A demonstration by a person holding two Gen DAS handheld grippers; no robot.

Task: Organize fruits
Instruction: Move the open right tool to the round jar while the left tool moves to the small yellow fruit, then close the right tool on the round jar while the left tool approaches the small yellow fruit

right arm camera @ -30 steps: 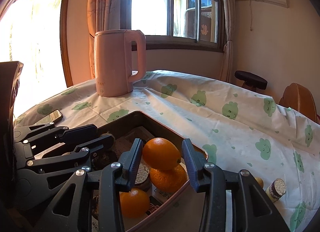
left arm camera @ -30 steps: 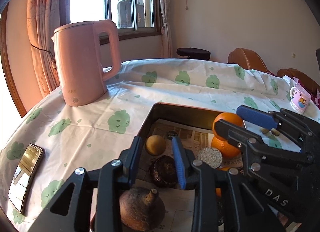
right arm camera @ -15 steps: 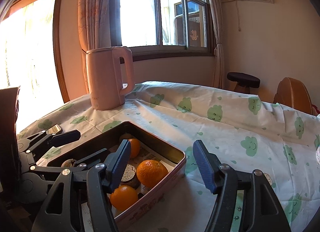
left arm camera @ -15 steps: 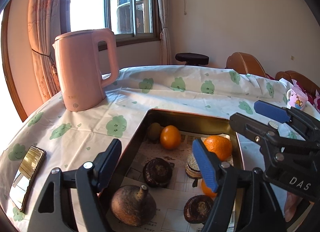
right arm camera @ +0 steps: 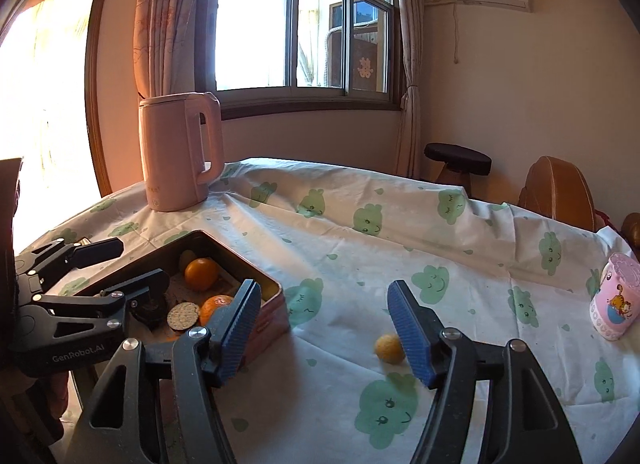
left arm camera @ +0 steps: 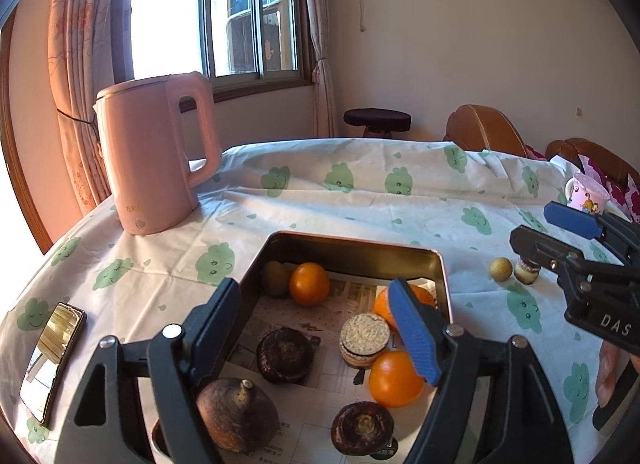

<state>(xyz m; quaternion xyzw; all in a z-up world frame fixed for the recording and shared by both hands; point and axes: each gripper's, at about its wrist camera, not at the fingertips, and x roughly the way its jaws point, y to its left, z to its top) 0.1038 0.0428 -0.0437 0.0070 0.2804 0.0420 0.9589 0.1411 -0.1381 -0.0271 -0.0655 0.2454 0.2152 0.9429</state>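
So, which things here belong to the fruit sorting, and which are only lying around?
Belong to the job:
- tin box
- oranges
- small yellow fruit on the cloth
- sliced piece beside it

Just lying about:
- pink kettle
- phone
- pink cup

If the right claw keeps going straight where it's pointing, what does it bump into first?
Probably the bare tablecloth. The right gripper is open and empty, angled down; the small yellow fruit sits beside its right finger, slightly off the line, though depth is unclear.
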